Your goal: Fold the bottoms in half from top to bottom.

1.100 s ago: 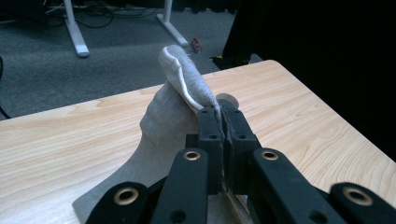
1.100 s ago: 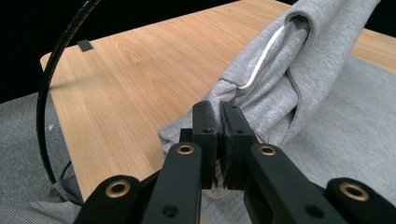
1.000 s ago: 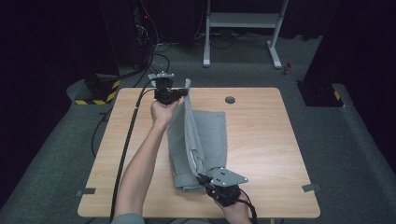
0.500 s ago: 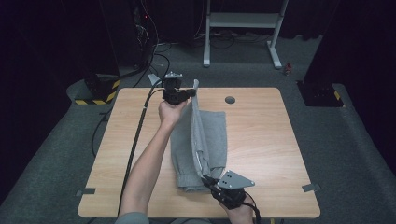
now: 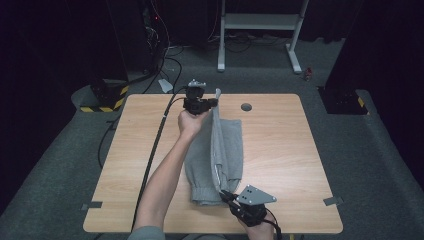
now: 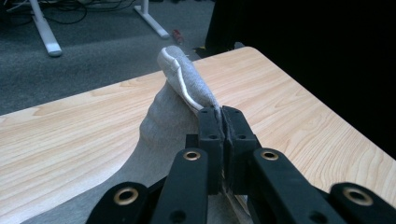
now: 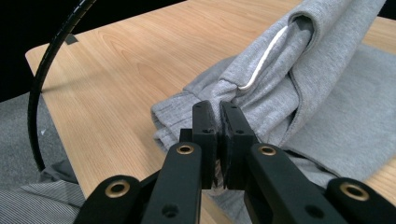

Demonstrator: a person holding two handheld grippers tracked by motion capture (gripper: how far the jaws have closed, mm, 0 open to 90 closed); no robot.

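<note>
Folding was the work in hand, and you stood partway through it. Nearest you, your right gripper (image 5: 229,196) was clenched on the near end of the grey sweatpants (image 5: 227,145), by the ribbed cuff at the tabletop's (image 5: 290,150) front edge; in the right gripper view its jaws sat pressed together with a pinch of grey cloth between them, just below a white drawstring (image 7: 264,58) that hung from a fold. Beyond that, the garment lay lengthwise down the middle of the tabletop, its lower layer flat on the wood and one long edge lifted into a ridge that ran away from you. At the far end your left gripper (image 5: 216,101) was clamped on that same raised edge, holding it above the wood near the far rim, with a tongue of cloth poking up past the jaws in the left gripper view. So you had both ends gripped and the edge lifted; by my reading, you had not yet laid that edge over the other half, let go, or smoothed it.
</note>
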